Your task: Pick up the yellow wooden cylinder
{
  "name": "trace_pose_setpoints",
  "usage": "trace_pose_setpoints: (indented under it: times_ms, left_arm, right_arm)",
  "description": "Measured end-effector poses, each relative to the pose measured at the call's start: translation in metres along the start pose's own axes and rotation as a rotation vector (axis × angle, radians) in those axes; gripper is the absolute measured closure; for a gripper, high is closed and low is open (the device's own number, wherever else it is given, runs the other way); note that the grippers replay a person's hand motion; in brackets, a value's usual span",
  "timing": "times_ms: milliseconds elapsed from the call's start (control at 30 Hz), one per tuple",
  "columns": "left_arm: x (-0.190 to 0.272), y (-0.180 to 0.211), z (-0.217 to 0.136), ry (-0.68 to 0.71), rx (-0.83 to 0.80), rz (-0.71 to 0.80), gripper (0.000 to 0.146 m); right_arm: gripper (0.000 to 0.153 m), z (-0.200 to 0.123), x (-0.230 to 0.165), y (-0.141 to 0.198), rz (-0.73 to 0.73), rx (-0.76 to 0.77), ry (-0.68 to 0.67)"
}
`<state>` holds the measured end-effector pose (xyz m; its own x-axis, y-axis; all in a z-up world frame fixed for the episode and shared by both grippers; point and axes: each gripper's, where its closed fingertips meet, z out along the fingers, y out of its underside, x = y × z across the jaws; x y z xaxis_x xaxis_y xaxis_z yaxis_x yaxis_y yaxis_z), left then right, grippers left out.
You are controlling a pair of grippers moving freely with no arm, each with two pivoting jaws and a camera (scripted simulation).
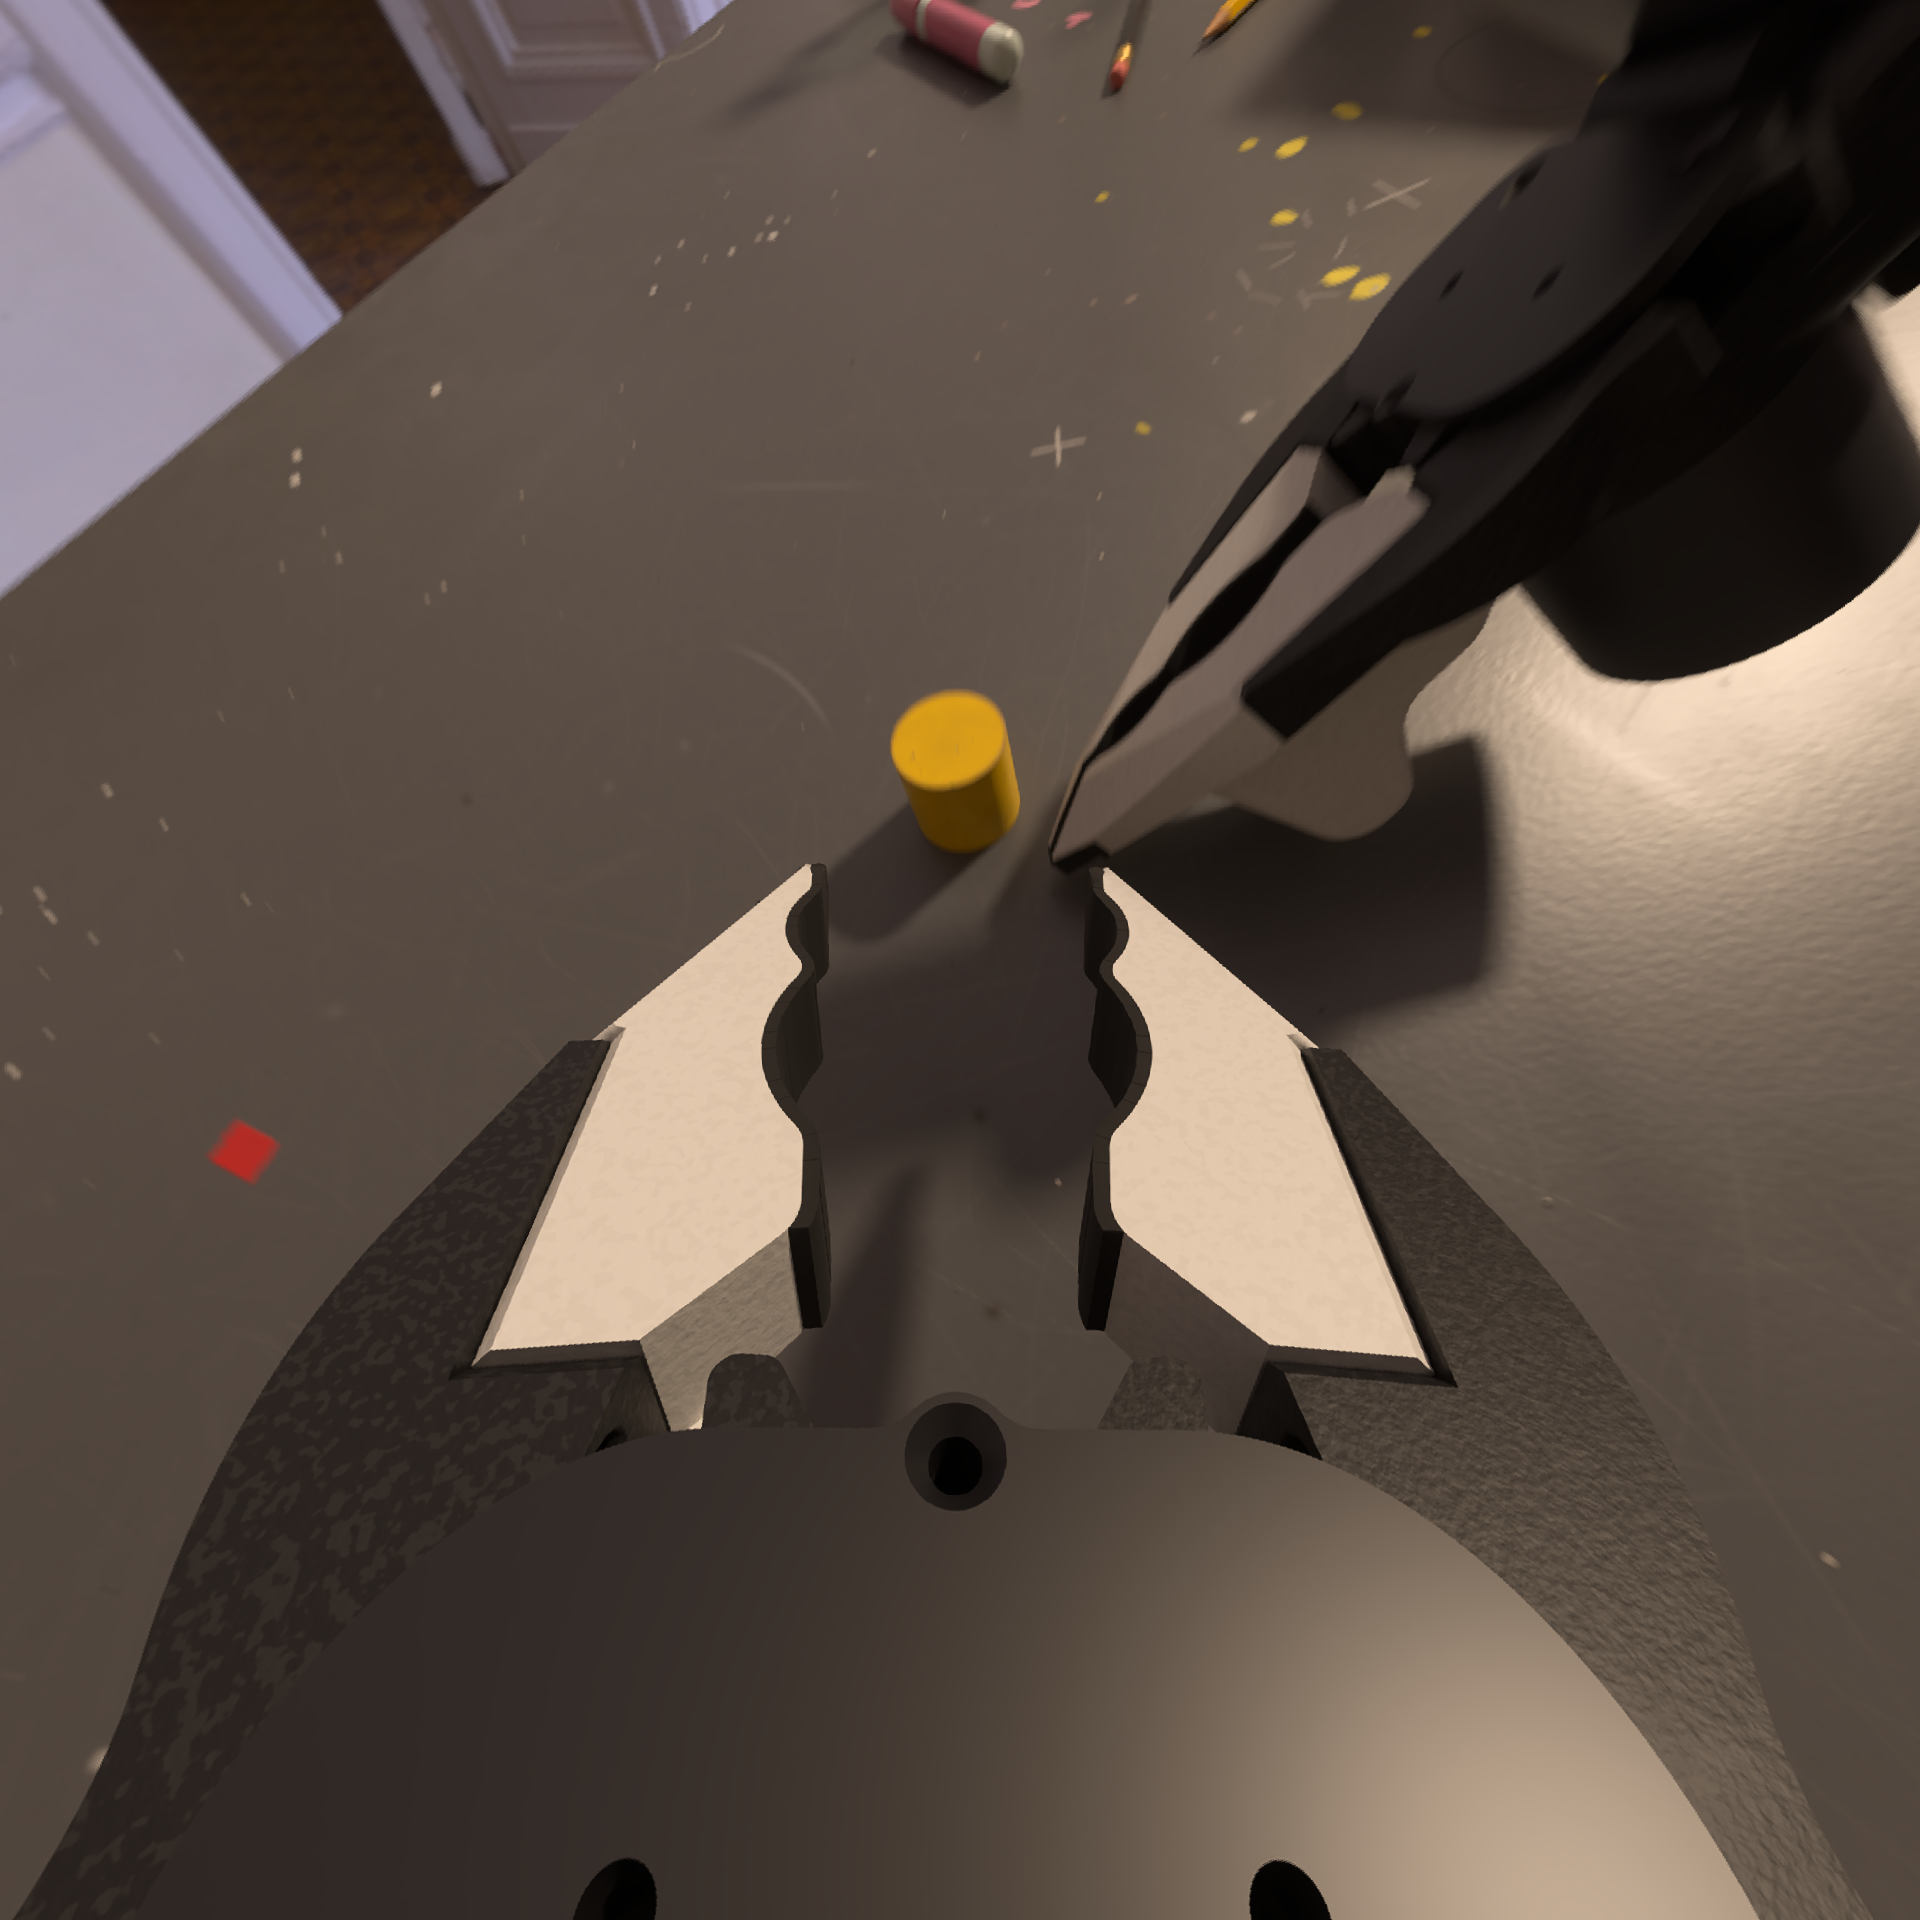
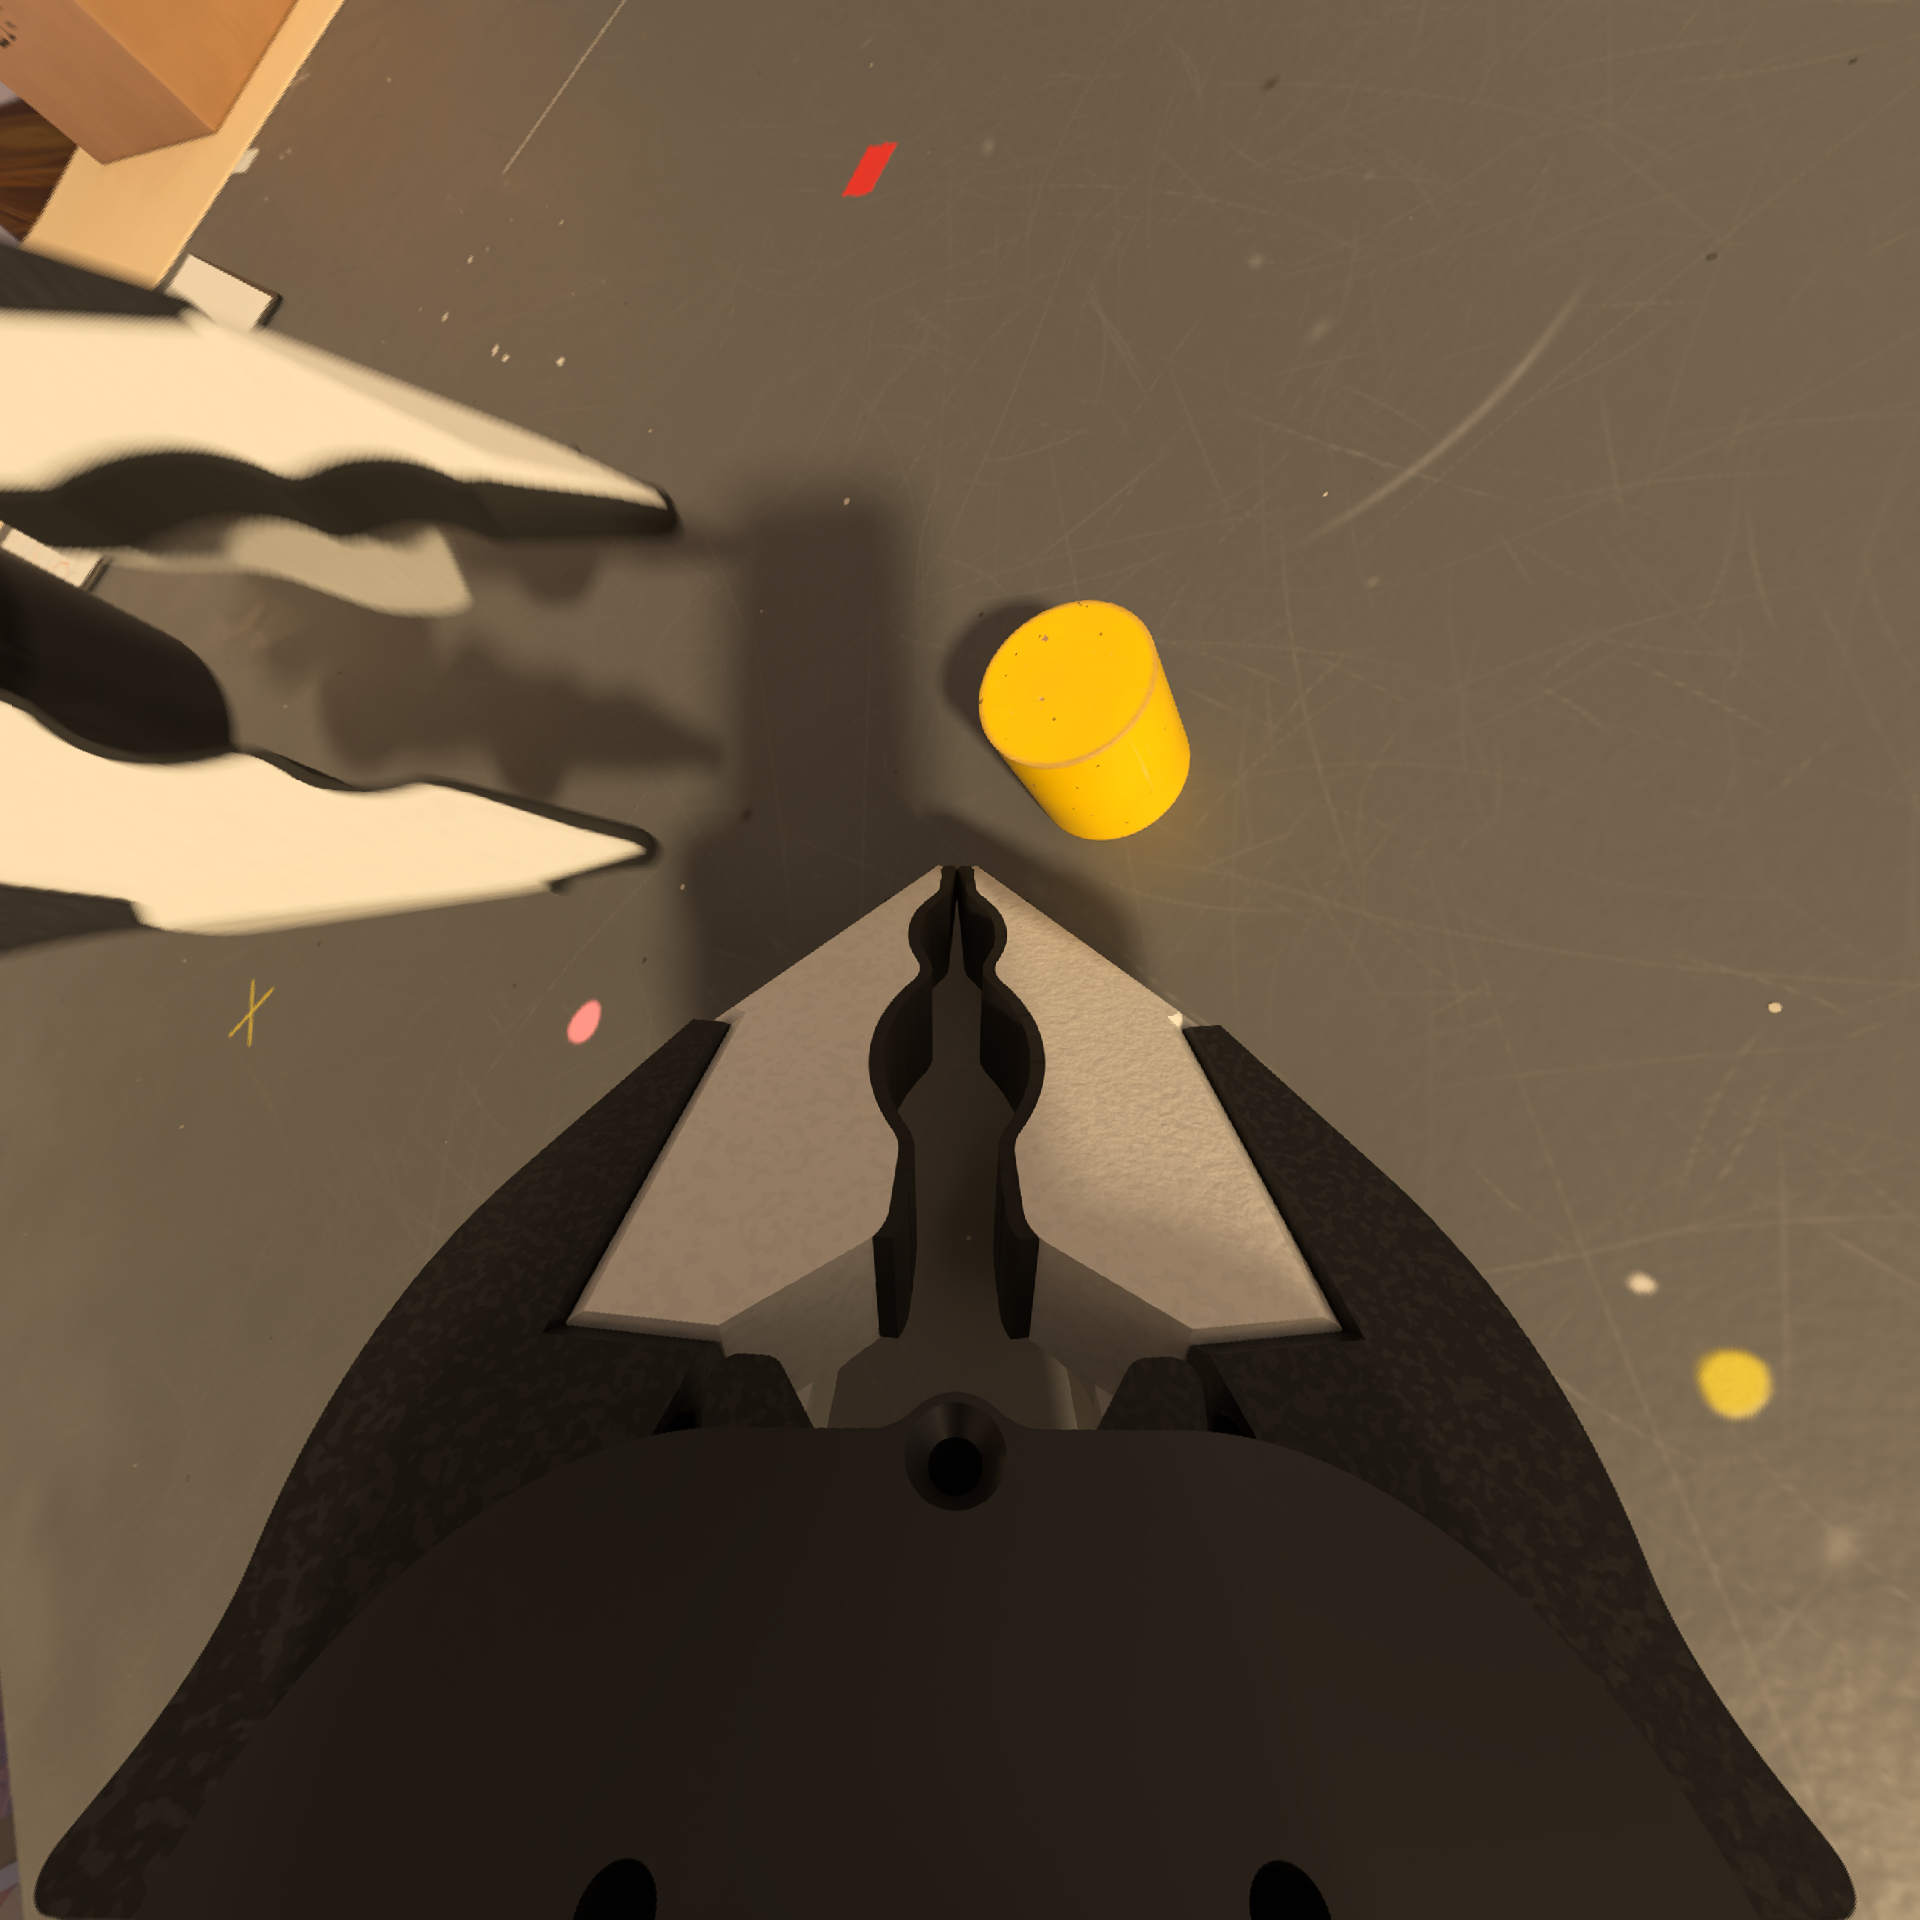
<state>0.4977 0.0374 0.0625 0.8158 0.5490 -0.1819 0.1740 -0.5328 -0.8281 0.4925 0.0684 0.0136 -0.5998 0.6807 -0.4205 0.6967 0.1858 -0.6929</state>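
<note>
The yellow wooden cylinder (image 1: pixel 956 769) stands upright on the dark grey table (image 1: pixel 520 623). My left gripper (image 1: pixel 956 883) is open and empty, its fingertips just short of the cylinder, which lies ahead of the gap. My right gripper (image 1: pixel 1075 847) comes in from the upper right, shut and empty, its tip just right of the cylinder. In the right wrist view the cylinder (image 2: pixel 1086 717) sits just beyond and slightly right of my shut right gripper (image 2: pixel 956 873). The open left gripper (image 2: pixel 655 675) shows at the left there.
A pink eraser-like cylinder (image 1: pixel 961 31) and pencils (image 1: pixel 1122 62) lie at the table's far end. A red square mark (image 1: pixel 244 1150) is on the table to the left. The table edge runs along the upper left. A wooden box (image 2: pixel 135 73) shows at the right wrist view's top left.
</note>
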Motion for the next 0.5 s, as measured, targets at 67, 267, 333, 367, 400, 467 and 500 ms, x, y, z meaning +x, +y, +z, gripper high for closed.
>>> trace_pose_setpoints:
  times_ms: [67, 267, 333, 367, 400, 467, 500]
  left_arm:
    - [-0.006, -0.026, -0.008, 0.033, -0.008, 0.028, 0.097]
    - [-0.013, -0.057, 0.020, 0.311, -0.554, 0.099, 0.089]
    - [-0.015, -0.051, 0.035, 0.366, -0.748, 0.095, 0.087]
    - [-0.016, -0.048, 0.042, 0.381, -0.818, 0.094, 0.087]
    - [-0.017, -0.045, 0.047, 0.396, -0.886, 0.091, 0.086]
    - [-0.020, -0.036, 0.055, 0.378, -1.021, 0.073, 0.085]
    - [-0.021, -0.032, 0.058, 0.372, -1.079, 0.056, 0.085]
  right_arm:
    - [0.153, 0.000, 0.000, 0.000, 0.001, -0.001, -0.004]
    - [0.153, 0.000, -0.001, 0.000, 0.003, -0.002, -0.013]
    - [0.153, -0.001, 0.000, 0.001, 0.005, -0.001, -0.013]
    - [0.153, -0.001, -0.001, 0.001, 0.004, -0.001, -0.012]
    - [0.153, -0.001, -0.001, 0.001, 0.004, -0.002, -0.013]
    - [0.153, -0.001, -0.001, 0.001, 0.008, -0.001, -0.016]
    - [0.153, -0.001, -0.001, 0.001, 0.011, -0.001, -0.018]
